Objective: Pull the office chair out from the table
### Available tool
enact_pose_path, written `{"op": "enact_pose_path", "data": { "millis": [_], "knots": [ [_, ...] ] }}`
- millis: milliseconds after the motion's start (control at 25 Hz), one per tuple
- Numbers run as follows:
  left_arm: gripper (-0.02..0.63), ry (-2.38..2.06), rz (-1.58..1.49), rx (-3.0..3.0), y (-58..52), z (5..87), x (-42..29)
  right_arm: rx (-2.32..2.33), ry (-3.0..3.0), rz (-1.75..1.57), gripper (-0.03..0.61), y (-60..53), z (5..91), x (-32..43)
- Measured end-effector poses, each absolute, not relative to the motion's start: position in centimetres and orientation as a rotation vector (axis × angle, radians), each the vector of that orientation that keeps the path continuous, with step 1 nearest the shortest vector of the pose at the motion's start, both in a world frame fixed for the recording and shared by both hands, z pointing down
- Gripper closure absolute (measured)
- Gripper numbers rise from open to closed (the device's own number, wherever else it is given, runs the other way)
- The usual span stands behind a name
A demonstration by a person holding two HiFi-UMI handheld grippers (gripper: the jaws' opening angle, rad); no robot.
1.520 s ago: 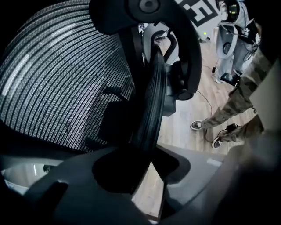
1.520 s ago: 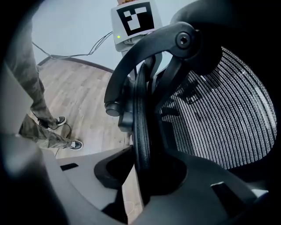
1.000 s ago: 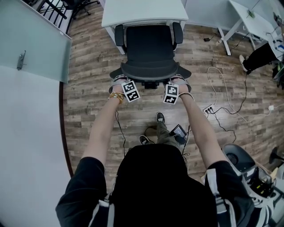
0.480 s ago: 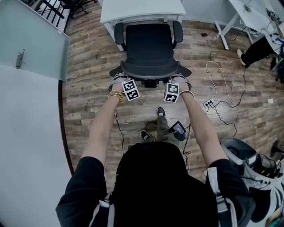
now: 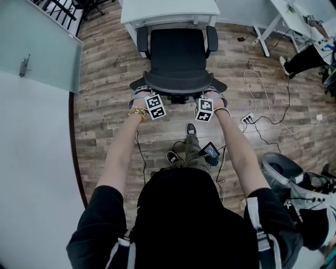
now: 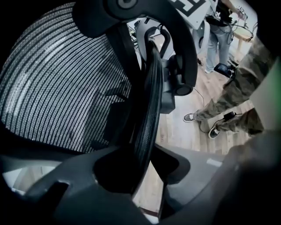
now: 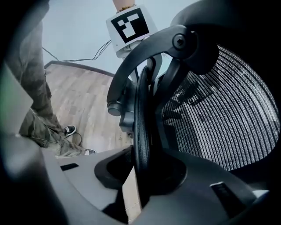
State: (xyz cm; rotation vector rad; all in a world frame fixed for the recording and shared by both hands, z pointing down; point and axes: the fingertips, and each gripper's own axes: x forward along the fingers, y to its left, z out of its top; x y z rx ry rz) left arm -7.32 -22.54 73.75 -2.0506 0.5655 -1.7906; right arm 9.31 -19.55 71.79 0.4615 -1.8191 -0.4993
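**Chair held by both edges of its back, just clear of the table**

From where I stand, one black office chair [image 5: 177,52] sits with the front of its seat at the near edge of the white table [image 5: 168,10]. Its two armrests [image 5: 142,39] lie just inside the table's legs. The curved mesh backrest [image 5: 178,83] faces the person.

There are two grippers, one at each end of that backrest. The left gripper [image 5: 140,93] has the backrest's left rim [image 6: 147,132] running between its jaws. The jaws stand wide but are closed onto the rim. The right gripper [image 5: 214,93] is clamped the same way on the right rim [image 7: 141,132].

To the chair's left the wood floor [image 5: 105,68] is bare as far as one frosted glass panel [image 5: 37,47]. To the chair's right the floor is less free. White and black cables [image 5: 268,110] loop across it to one power strip [image 5: 245,121], and beyond them stands a second white desk [image 5: 286,16]. One other person's leg [image 5: 304,57] shows at that edge.

Behind the chair are the person's two shoes [image 5: 190,128]. One small black device [image 5: 211,152] lies on the boards beside them, on a cord.
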Motion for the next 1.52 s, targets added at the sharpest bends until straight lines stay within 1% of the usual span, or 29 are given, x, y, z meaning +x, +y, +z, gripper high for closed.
{"op": "enact_pose_path", "data": {
  "millis": [800, 1520],
  "knots": [
    [0.462, 0.588, -1.749, -2.017, -16.5, 73.8, -10.1, 0.477, -1.839, -0.492, 0.489, -13.0, 72.0, 6.3],
    [0.457, 0.616, -1.696, -2.004, -12.6, 73.2, -10.1, 0.464, -1.84, -0.485, 0.489, -9.3, 71.8, 6.3]
  ]
}}
